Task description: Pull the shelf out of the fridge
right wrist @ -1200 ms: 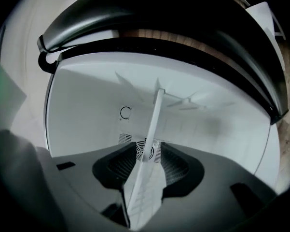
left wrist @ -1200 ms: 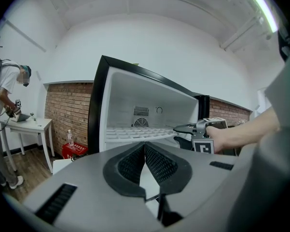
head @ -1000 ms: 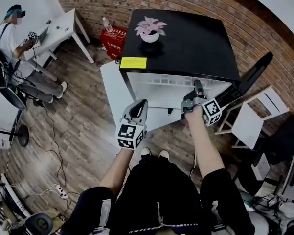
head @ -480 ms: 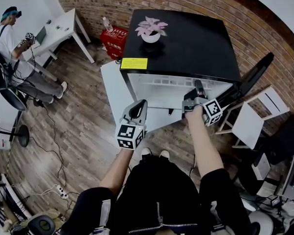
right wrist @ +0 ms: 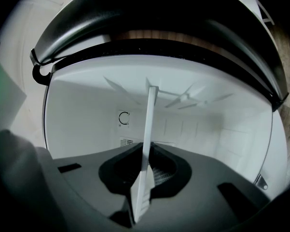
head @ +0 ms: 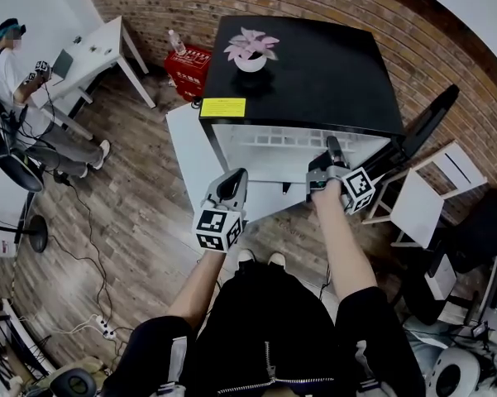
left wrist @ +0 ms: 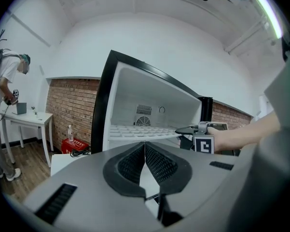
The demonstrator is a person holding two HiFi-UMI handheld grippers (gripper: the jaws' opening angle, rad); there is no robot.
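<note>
A small black fridge (head: 314, 64) stands open with a white inside. Its white grid shelf (head: 273, 143) lies level inside; in the left gripper view the shelf (left wrist: 135, 131) is seen from the front. My right gripper (head: 329, 151) reaches level into the opening. Its jaws have just been closing and are now shut on the shelf's front edge, which runs as a white strip (right wrist: 149, 124) between the pads of the right gripper (right wrist: 145, 163). My left gripper (head: 236, 176) hangs in front of the fridge at the left. That left gripper (left wrist: 145, 153) is shut with nothing in it.
A pink plant in a white pot (head: 250, 52) stands on the fridge top. The black door (head: 422, 131) hangs open at the right, by a white chair (head: 422, 197). A white panel (head: 186, 155) lies left of the fridge. A red crate (head: 186, 64) and a person at a white table (head: 91, 52) are far left.
Both grippers stay where they were in the head view. The person at the far table has shifted a little.
</note>
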